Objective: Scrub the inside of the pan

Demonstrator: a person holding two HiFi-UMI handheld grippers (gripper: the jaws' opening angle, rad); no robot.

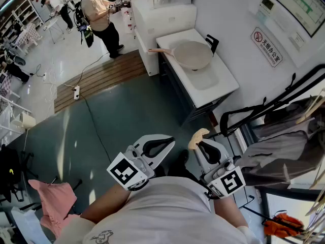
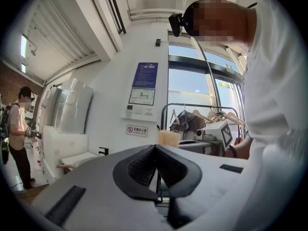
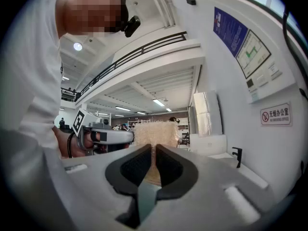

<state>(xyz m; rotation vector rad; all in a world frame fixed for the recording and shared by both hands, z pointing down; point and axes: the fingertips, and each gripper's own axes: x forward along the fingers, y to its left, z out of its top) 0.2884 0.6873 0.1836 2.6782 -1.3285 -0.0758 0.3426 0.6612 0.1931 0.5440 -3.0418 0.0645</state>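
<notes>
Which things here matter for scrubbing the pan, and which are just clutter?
Job: pan, sink, scrub pad clamped in right tongs.
Lying about: pink cloth, power strip, hung clothes, wall sign.

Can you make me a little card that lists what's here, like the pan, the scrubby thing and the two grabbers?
pan: cream round frying pan, lying on the white sink counter, far from both grippers
tap: black tap, just behind the pan
scrubber: tan fluffy scrubbing pad, pinched in the right gripper
left gripper: jaws shut together, nothing between them
scrubbing: not begun; the pad is nowhere near the pan
</notes>
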